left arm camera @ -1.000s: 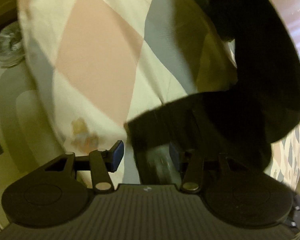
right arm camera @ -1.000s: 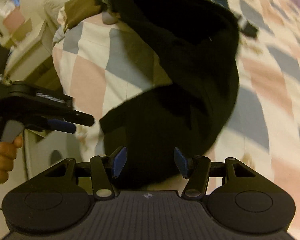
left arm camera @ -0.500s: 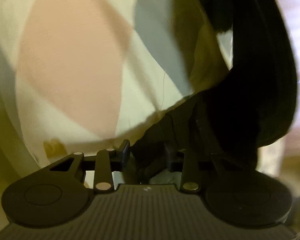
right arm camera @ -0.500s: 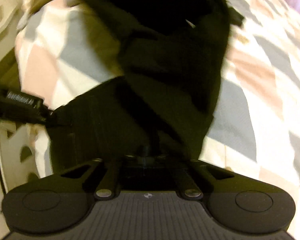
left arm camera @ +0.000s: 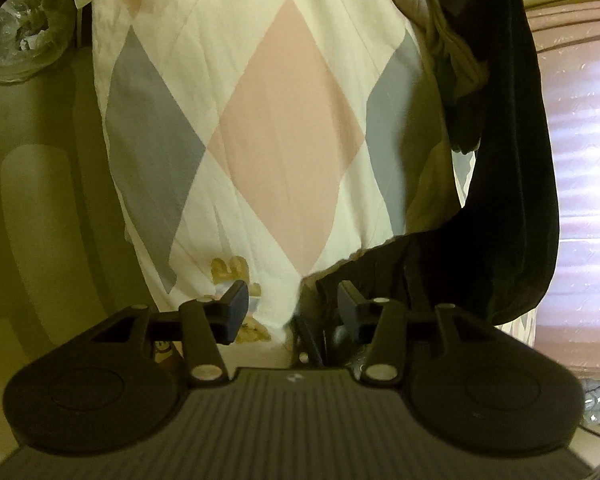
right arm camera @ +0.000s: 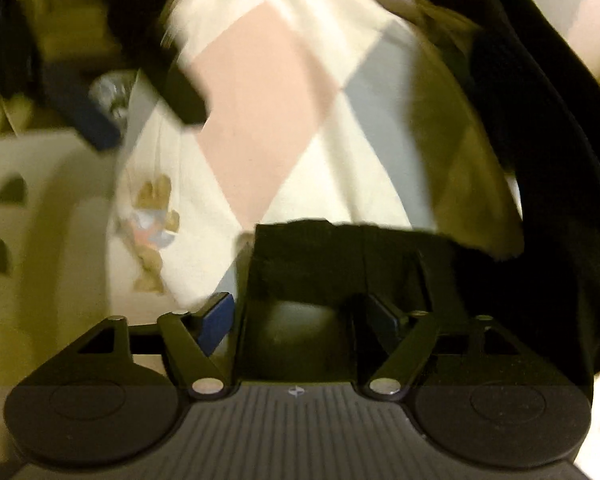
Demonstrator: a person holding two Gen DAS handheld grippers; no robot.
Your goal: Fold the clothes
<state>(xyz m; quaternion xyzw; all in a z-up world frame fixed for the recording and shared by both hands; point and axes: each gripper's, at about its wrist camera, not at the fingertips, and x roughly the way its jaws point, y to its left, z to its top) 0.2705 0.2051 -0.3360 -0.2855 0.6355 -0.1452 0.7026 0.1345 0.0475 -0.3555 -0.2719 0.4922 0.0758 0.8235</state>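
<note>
A black garment (left arm camera: 512, 208) hangs down the right side of the bed and ends in a flat hem near my left gripper (left arm camera: 292, 310). The left gripper's jaws stand apart, with the hem's left corner just inside the right finger. In the right wrist view the same black garment (right arm camera: 548, 184) drapes down the right, and its hem (right arm camera: 340, 256) lies across my right gripper (right arm camera: 300, 320). The right jaws are apart, the cloth lying loose between them. The left gripper (right arm camera: 80, 104) shows blurred at the upper left of the right wrist view.
The bed carries a quilt (left arm camera: 276, 128) with cream, pink and grey diamonds. A pile of other clothes (left arm camera: 448, 4) lies at the bed's far right. A clear plastic bag (left arm camera: 24, 44) sits at the upper left. Pink curtains (left arm camera: 580, 140) hang at the right.
Both grippers were shut on the garment's hem half a second ago; both have now opened. The left gripper has pulled back from the quilt. The right view has swung left, blurred.
</note>
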